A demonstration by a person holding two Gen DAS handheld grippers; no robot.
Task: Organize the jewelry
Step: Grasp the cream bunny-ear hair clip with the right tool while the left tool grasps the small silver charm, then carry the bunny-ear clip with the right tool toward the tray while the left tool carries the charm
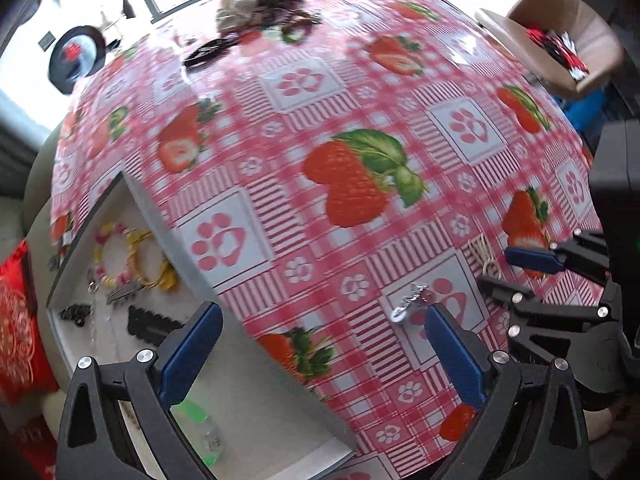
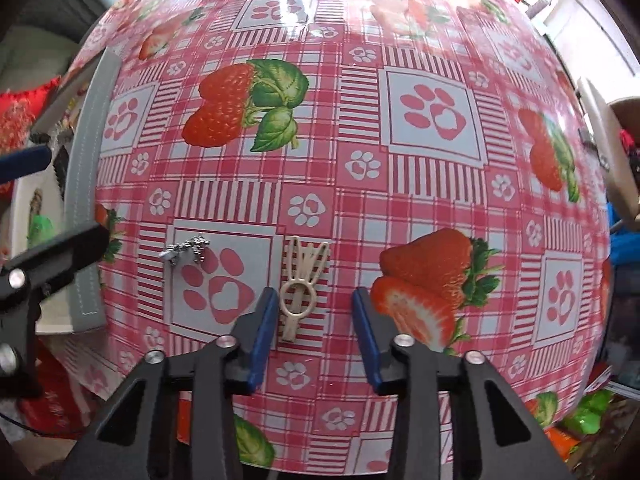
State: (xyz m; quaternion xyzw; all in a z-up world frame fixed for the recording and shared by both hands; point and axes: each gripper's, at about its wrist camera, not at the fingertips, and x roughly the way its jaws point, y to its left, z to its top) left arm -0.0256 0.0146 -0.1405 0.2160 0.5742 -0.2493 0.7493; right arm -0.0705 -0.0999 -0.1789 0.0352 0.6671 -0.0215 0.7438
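Observation:
A cream rabbit-shaped hair clip [image 2: 301, 289] lies on the strawberry tablecloth [image 2: 320, 140], its lower end between the fingers of my open right gripper [image 2: 316, 300]. It also shows in the left wrist view [image 1: 485, 255]. A small silver trinket [image 2: 185, 249] lies to its left, and in the left wrist view [image 1: 412, 302] sits near my right finger. My left gripper [image 1: 324, 322] is open and empty above the table's edge. A white tray [image 1: 280, 412] at the left holds a yellow-pink bead bracelet [image 1: 116, 256], a yellow ring [image 1: 154, 264] and dark hair clips [image 1: 150, 326].
A pile of dark hair accessories [image 1: 260, 4] lies at the table's far side. A tan box [image 1: 568, 40] with red and black items stands at the right. A red cushion [image 1: 20, 320] sits at the left. The right gripper [image 1: 532, 258] shows in the left wrist view.

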